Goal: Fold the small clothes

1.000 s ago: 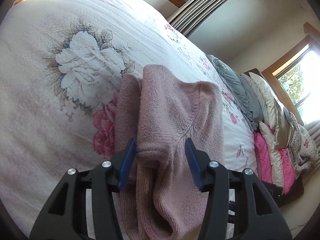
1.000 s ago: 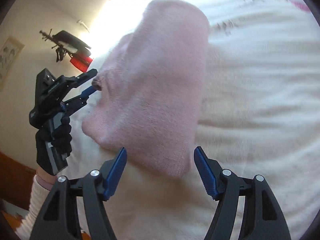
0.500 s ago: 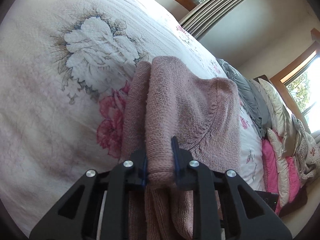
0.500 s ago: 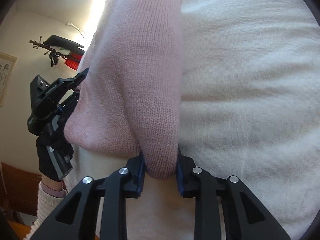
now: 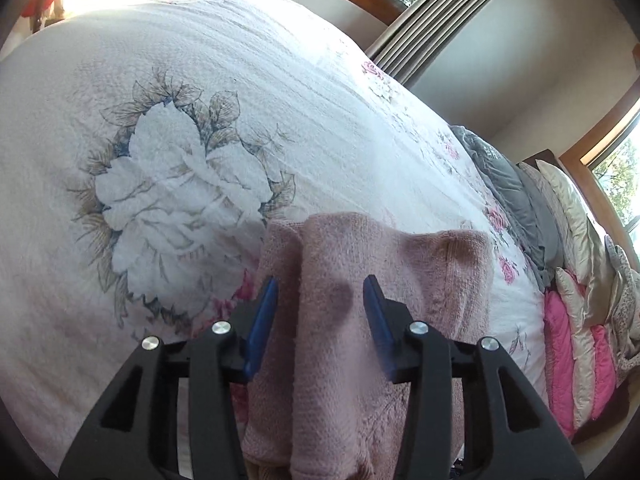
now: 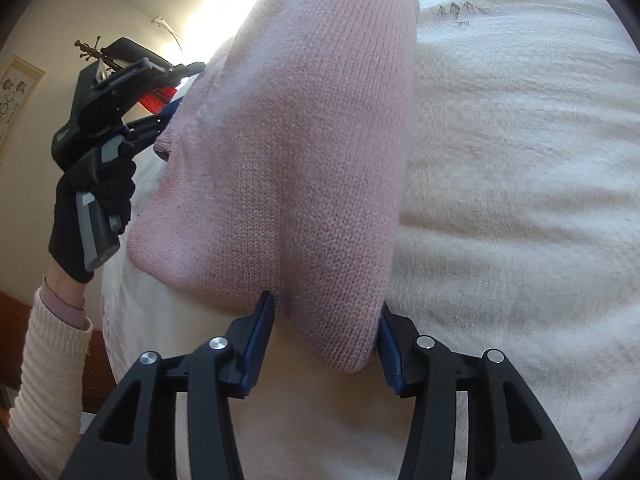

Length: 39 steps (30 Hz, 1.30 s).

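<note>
We have the pink knit sweater [image 5: 360, 320] lying on the bed [image 5: 200, 100], low in the centre of the left wrist view, already doubled over itself into a narrow bundle with stacked layers showing along its left edge. Our left tool [image 5: 320, 316] sits with its blue pads spread apart on either side of a raised fold, gripping nothing; cloth lies between the pads but they do not pinch it. In the right wrist view the sweater [image 6: 304, 152] fills the middle of the frame, and our right tool [image 6: 326, 336] is likewise parted around the near rounded end, its pads beside the knit and not clamped on it. The left tool [image 6: 120, 92] shows at the upper left of that frame, held in a black-gloved hand [image 6: 96, 200] at the sweater's far end.

We judge the folding of this garment largely done: it rests compact and released. What remains is perhaps a final tidy or setting it aside. Pillows [image 5: 576, 280] lie at the right edge.
</note>
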Tool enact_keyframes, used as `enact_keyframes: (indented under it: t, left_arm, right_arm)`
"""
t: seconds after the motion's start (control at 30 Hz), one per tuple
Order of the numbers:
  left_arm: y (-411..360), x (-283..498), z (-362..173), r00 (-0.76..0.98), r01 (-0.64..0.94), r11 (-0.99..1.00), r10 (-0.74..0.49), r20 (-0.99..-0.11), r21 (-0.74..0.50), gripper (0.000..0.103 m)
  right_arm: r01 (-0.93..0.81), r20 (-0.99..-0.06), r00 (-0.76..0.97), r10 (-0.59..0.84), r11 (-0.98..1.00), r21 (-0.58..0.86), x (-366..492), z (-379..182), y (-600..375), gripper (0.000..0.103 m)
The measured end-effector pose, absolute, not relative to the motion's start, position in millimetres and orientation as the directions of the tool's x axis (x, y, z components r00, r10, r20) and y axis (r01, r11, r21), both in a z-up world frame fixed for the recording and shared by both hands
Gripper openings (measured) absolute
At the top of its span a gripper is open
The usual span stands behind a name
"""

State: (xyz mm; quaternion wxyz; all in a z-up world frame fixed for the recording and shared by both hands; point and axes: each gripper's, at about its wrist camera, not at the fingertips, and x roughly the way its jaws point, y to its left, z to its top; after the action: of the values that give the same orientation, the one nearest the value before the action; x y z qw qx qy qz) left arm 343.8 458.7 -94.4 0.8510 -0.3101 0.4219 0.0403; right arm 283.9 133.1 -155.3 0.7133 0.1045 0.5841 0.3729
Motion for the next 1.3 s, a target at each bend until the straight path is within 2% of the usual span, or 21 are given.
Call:
enact_keyframes:
  t: [0.03, 0.13, 0.23, 0.4, 0.5, 0.57, 0.63, 0.7, 0.87, 0.93, 1.0, 1.03, 1.07, 1.1, 1.13, 1.3]
  left_arm:
    - [460, 348, -97, 0.637, -0.34, 0.794, -0.2, -0.745, -0.504, 0.022]
    - [461, 350, -98, 0.654, -0.344, 0.783, -0.196, -0.731, -0.518, 0.01]
    - [469, 335, -102, 0.694, -0.378, 0.743, -0.167, -0.7, -0.552, 0.009]
    - [481, 326, -120, 0.684, -0.417, 0.697, -0.182, -0.706, -0.583, 0.009]
    - [478, 321, -108, 0.682, -0.398, 0.701, -0.207, -0.702, -0.592, 0.014]
    - [474, 309, -95, 0.673, -0.403, 0.719, -0.186, -0.716, -0.566, 0.022]
    - [468, 284, -83, 0.679, -0.386, 0.742, -0.174, -0.713, -0.548, 0.023]
    - [454, 254, -72, 0.693, -0.341, 0.753, -0.203, -0.692, -0.562, 0.024]
    - [399, 198, -64, 0.673, -0.238, 0.786, -0.29, -0.681, -0.57, 0.038]
    - [381, 191, -70, 0.653, -0.225, 0.793, -0.31, -0.691, -0.567, 0.044]
    - [369, 195, -81, 0.593, -0.255, 0.822, -0.283, -0.754, -0.509, 0.045]
    - [368, 199, -90, 0.567, -0.28, 0.831, -0.262, -0.781, -0.482, 0.038]
    - [370, 201, -97, 0.555, -0.288, 0.821, -0.277, -0.785, -0.493, 0.015]
    - [373, 203, -104, 0.547, -0.286, 0.799, -0.318, -0.774, -0.53, 0.004]
    - [378, 203, -109, 0.544, -0.292, 0.777, -0.345, -0.765, -0.557, 0.006]
    - [401, 187, -118, 0.56, -0.329, 0.775, -0.3, -0.772, -0.54, 0.005]
  right_arm:
    - [-0.409, -0.753, 0.039, 0.656, 0.699, 0.587, 284, -156, 132, 0.05]
    - [-0.407, -0.748, 0.037, 0.662, 0.694, 0.594, 284, -157, 134, 0.05]
    - [-0.419, -0.751, 0.04, 0.66, 0.693, 0.586, 287, -162, 132, 0.05]
    - [-0.439, -0.767, 0.046, 0.639, 0.703, 0.559, 289, -161, 141, 0.05]
    - [-0.444, -0.774, 0.047, 0.631, 0.707, 0.55, 289, -161, 142, 0.05]
    - [-0.438, -0.771, 0.045, 0.635, 0.706, 0.556, 288, -162, 142, 0.05]
    - [-0.432, -0.765, 0.044, 0.642, 0.703, 0.565, 287, -163, 140, 0.05]
    - [-0.425, -0.762, 0.045, 0.646, 0.702, 0.571, 286, -163, 137, 0.05]
    - [-0.416, -0.761, 0.052, 0.647, 0.707, 0.572, 282, -162, 131, 0.051]
    - [-0.411, -0.766, 0.058, 0.641, 0.714, 0.567, 280, -161, 128, 0.051]
    - [-0.407, -0.768, 0.061, 0.638, 0.718, 0.564, 278, -159, 127, 0.052]
    - [-0.407, -0.77, 0.064, 0.634, 0.721, 0.56, 277, -156, 131, 0.052]
    - [-0.411, -0.774, 0.068, 0.629, 0.725, 0.553, 277, -154, 131, 0.053]
    - [-0.418, -0.779, 0.073, 0.623, 0.728, 0.543, 276, -152, 132, 0.053]
    - [-0.424, -0.782, 0.078, 0.619, 0.73, 0.536, 276, -150, 132, 0.053]
    - [-0.436, -0.781, 0.077, 0.62, 0.725, 0.533, 275, -147, 135, 0.054]
